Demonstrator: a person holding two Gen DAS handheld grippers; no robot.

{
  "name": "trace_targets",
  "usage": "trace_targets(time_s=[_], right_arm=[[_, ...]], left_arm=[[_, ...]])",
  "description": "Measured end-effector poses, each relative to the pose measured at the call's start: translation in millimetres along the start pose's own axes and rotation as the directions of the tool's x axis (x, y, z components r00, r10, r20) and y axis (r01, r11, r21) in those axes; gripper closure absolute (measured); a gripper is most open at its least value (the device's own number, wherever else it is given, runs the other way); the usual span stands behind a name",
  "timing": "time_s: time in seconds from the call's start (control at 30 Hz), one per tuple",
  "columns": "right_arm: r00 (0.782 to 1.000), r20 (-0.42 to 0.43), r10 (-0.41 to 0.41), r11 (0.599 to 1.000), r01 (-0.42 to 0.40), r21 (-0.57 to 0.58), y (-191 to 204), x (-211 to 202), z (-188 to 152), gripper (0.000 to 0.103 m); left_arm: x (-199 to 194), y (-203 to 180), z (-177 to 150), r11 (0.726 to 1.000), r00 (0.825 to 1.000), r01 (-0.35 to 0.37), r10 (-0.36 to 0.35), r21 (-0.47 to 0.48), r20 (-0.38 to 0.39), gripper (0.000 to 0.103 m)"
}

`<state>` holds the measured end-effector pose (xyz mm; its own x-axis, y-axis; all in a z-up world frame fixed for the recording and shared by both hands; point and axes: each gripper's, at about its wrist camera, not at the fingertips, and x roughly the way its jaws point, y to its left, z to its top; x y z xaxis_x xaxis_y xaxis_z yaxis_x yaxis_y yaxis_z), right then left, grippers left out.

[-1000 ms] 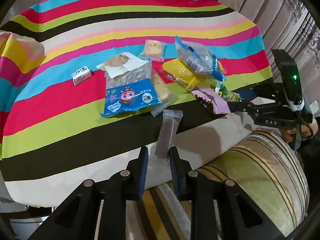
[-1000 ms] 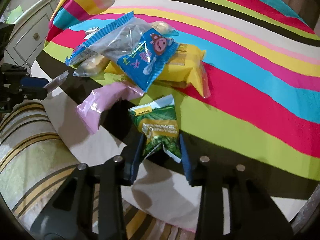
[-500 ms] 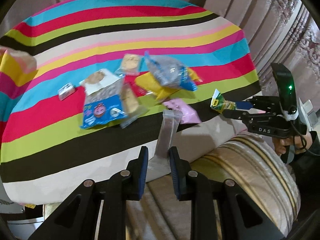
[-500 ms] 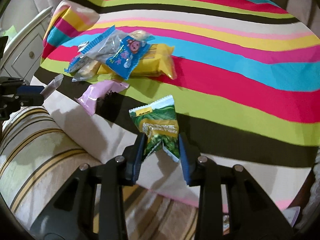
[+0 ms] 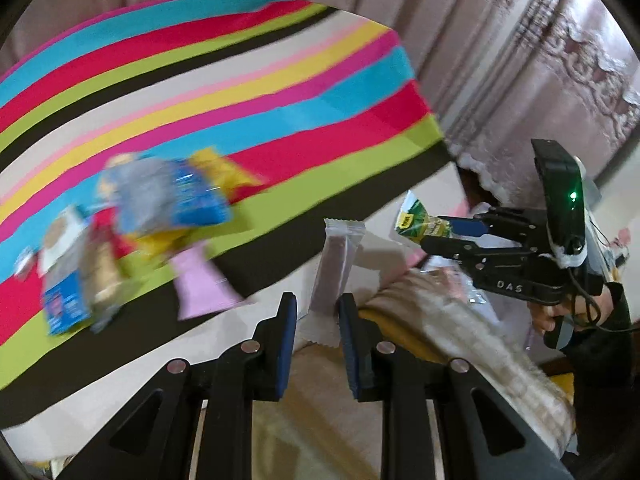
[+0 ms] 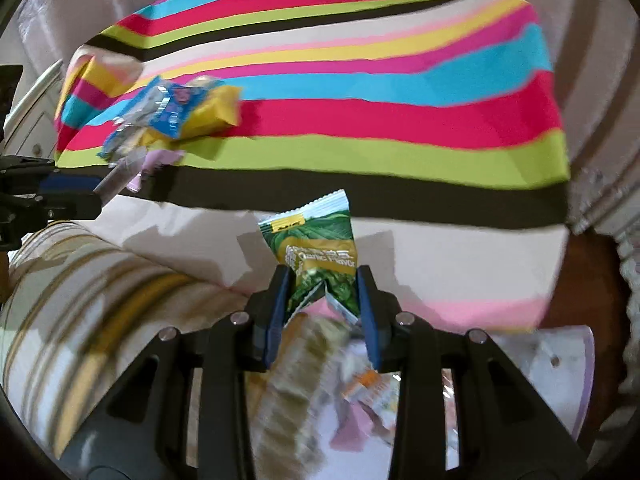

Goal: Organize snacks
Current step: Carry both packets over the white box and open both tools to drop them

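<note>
My left gripper point(image 5: 318, 304) is shut on a long grey-lilac snack bar wrapper point(image 5: 334, 268) that sticks up between its blue pads. In the right wrist view my right gripper point(image 6: 322, 284) is shut on a green snack packet point(image 6: 320, 254). The left wrist view shows that same right gripper point(image 5: 440, 234) at the right, gripping the green packet point(image 5: 420, 224). A blurred heap of snacks point(image 5: 160, 204) stays on the striped cloth: a blue bag, yellow packets and a pink wrapper point(image 5: 200, 284). The left gripper point(image 6: 80, 190) shows at the left edge of the right wrist view.
The striped cloth point(image 6: 360, 88) covers a table that ends at a white hem. A beige and gold striped cushion point(image 6: 80, 300) lies below both grippers. A white bag or bin holding packets point(image 6: 560, 356) sits low on the right. Curtains point(image 5: 540, 60) hang behind.
Both grippers have swung away from the snack heap toward the table's right end and lifted a little, each keeping its packet. The heap has slid to the left of both views.
</note>
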<state>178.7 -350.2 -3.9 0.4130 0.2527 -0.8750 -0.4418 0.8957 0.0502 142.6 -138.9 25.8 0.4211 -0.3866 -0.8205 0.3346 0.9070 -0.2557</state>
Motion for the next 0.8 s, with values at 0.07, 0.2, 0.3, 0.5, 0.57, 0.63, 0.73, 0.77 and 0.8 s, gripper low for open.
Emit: trace_targets(time_s=[0.07, 0.2, 0.3, 0.5, 0.57, 0.63, 0.73, 0.77, 0.8], right_arm=[[1.0, -0.006, -0.022, 0.999, 0.022, 0.03, -12, -3, -8, 0.066], [0.998, -0.02, -0.067, 0.993, 0.068, 0.092, -42, -14, -30, 0.066], [0.995, -0.032, -0.097, 0.986, 0.1, 0.132, -62, -21, -44, 0.066], [0.989, -0.041, -0.141, 0.97, 0.146, 0.192, -89, -30, -63, 0.066], [0.987, -0.05, -0.153, 0.964, 0.16, 0.21, -97, -31, -68, 0.065], [0.985, -0.058, -0.164, 0.96, 0.172, 0.219, -101, -31, -73, 0.065], [0.984, -0.062, -0.169, 0.954, 0.179, 0.24, -105, -33, -78, 0.065], [0.983, -0.066, -0.171, 0.952, 0.182, 0.245, -107, -34, -80, 0.064], [0.982, -0.068, -0.176, 0.95, 0.188, 0.25, -108, -35, -81, 0.064]], left_arm=[[10, -17, 8, 0.999, 0.999, 0.038, -0.038, 0.023, -0.015, 0.081], [29, -49, 19, 0.993, 0.995, 0.093, -0.089, 0.068, -0.052, 0.081], [44, -74, 25, 0.987, 0.989, 0.129, -0.12, 0.099, -0.089, 0.081], [70, -113, 28, 0.972, 0.97, 0.202, -0.182, 0.119, -0.162, 0.08], [78, -125, 29, 0.969, 0.964, 0.216, -0.193, 0.121, -0.181, 0.08], [83, -134, 29, 0.964, 0.958, 0.237, -0.212, 0.119, -0.193, 0.08], [93, -145, 31, 0.956, 0.943, 0.277, -0.252, 0.094, -0.217, 0.078], [99, -148, 32, 0.955, 0.94, 0.281, -0.255, 0.092, -0.226, 0.078], [101, -150, 31, 0.955, 0.939, 0.281, -0.253, 0.096, -0.235, 0.077]])
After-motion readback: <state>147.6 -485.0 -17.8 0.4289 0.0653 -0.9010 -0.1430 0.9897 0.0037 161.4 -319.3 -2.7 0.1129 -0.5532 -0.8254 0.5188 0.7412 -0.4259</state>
